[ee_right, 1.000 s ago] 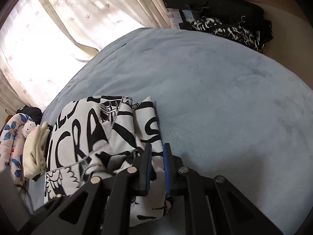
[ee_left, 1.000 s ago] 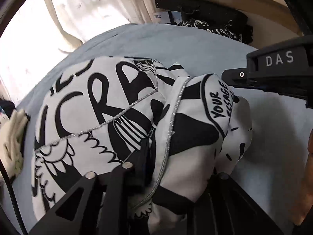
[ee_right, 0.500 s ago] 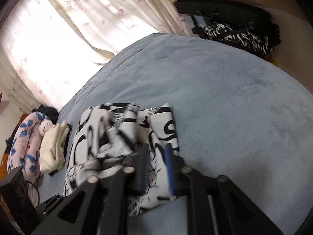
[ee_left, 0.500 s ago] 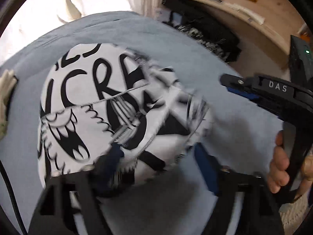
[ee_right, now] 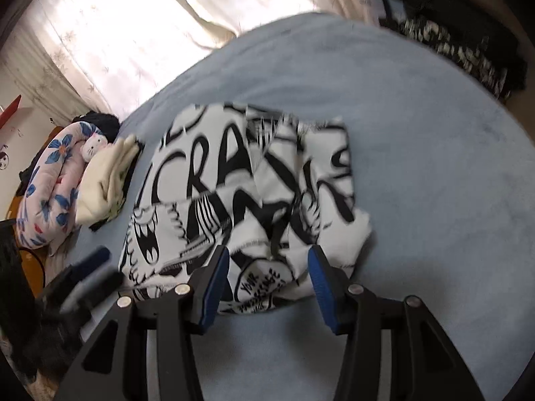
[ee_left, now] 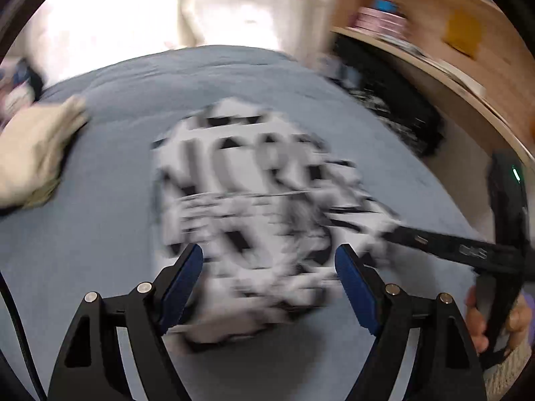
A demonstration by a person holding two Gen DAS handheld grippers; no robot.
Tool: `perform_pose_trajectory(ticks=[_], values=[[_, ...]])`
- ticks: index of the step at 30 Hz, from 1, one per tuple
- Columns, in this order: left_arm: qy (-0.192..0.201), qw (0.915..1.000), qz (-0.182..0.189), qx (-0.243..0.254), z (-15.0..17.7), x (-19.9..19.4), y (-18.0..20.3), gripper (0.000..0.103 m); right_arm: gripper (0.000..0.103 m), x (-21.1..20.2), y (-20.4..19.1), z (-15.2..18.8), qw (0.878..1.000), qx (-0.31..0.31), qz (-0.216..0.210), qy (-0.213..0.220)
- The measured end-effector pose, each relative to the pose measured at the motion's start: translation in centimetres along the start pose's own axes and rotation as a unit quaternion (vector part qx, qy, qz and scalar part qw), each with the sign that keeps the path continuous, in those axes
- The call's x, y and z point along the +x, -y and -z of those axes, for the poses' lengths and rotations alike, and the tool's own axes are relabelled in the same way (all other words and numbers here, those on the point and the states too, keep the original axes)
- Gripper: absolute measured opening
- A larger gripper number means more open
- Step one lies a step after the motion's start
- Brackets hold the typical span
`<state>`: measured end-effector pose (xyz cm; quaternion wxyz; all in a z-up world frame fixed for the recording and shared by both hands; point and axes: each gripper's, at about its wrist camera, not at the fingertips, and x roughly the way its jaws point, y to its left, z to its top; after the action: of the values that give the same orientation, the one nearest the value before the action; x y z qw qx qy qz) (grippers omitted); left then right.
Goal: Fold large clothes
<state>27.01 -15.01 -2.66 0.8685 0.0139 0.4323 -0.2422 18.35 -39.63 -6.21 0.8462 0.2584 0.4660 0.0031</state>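
On the blue-grey bed (ee_right: 418, 133), a black-and-white printed garment (ee_right: 240, 193) lies folded into a loose bundle, free of both grippers. The left gripper (ee_left: 269, 269) hangs above its near edge with jaws spread wide after opening, nothing between the pads, and the right gripper (ee_right: 269, 275) also stands parted over the near edge, its jaws having just been opening, the cloth below them and not pinched. A cream folded cloth (ee_right: 107, 180) and a flowered pillow (ee_right: 46, 190) lie just beside the garment, near the curtain (ee_right: 110, 33).
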Motion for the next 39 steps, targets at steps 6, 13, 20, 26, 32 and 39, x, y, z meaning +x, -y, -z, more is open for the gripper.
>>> perform_pose_trajectory(ticks=[6,13,20,26,32,39], values=[[-0.040,0.9938,-0.014,-0.103,1.3,3.0,-7.4,0.080,0.055,2.3,1.9,-0.1,0.996,0.058,-0.058,-0.017],[-0.047,0.9920,0.018,-0.116,1.7,4.6,-7.1,0.080,0.056,3.9,0.3,-1.3,0.995,0.050,-0.077,-0.030],[-0.049,0.9949,0.012,-0.088,1.9,5.2,-5.0,0.080,0.056,4.4,0.7,-1.9,0.992,0.077,-0.087,-0.050],[-0.048,0.9949,0.012,-0.088,1.9,5.2,-5.1,0.080,0.063,5.1,0.3,-2.8,0.991,0.081,-0.083,-0.068],[-0.053,0.9942,0.016,-0.092,1.9,5.2,-5.2,0.080,0.067,6.8,-0.6,-3.9,0.993,0.078,-0.024,-0.087],[-0.055,0.9943,0.028,-0.087,1.6,4.7,-5.0,0.080,0.022,4.0,-3.4,-3.2,0.998,-0.038,0.004,-0.049]])
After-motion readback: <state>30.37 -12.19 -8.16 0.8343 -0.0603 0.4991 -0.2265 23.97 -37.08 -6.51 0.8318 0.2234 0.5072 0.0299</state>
